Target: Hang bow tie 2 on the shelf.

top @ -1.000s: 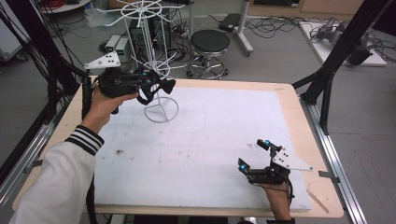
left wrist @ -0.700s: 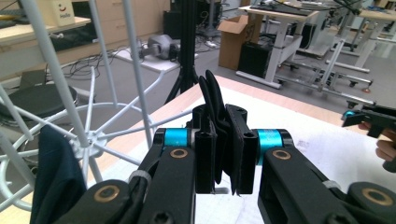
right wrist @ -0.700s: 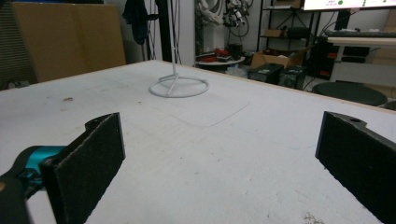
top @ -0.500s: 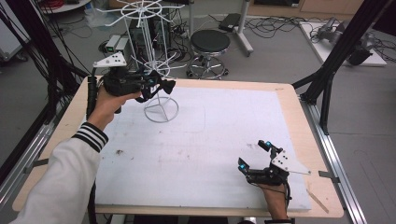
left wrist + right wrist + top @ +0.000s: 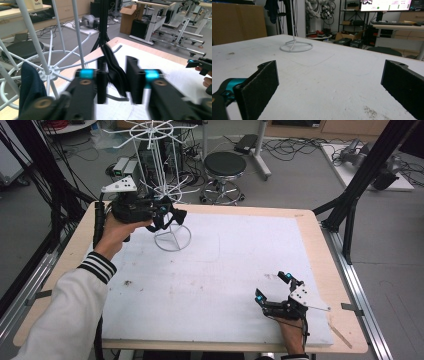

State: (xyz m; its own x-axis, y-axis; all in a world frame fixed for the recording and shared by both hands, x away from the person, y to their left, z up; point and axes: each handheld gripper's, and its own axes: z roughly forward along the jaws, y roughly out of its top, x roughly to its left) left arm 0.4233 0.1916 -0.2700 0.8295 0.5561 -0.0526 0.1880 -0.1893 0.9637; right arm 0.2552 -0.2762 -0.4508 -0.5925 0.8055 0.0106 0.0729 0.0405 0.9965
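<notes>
We hold the left gripper point(image 5: 170, 217) up at the white wire rack point(image 5: 161, 180), which stands at about ten o'clock on the table point(image 5: 310, 227), its ring base resting on the white mat point(image 5: 225, 265). In the left gripper view the left gripper point(image 5: 116, 80) has its jaws parted a little; they have just been opening, and a black cloth point(image 5: 113, 67) hangs between them from a rack arm point(image 5: 117, 48). The cloth lies close against the jaw at nine o'clock and reaches toward the other jaw at three o'clock, but the frame is blurred there and we cannot tell whether either pad still presses on it. A second, dark blue cloth point(image 5: 30, 82) hangs from another arm of the rack at about eight o'clock in that view, well clear of our fingers. In the high view the black cloth point(image 5: 176, 215) shows as a dark shape just at the gripper's tip, beside the rack's upright post. Our right gripper point(image 5: 275, 287) rests low on the mat at about five o'clock on the table, well apart from the rack. In the right gripper view its jaws stand wide with bare mat between them, and the rack's ring base point(image 5: 296, 46) sits far off at eleven o'clock.
</notes>
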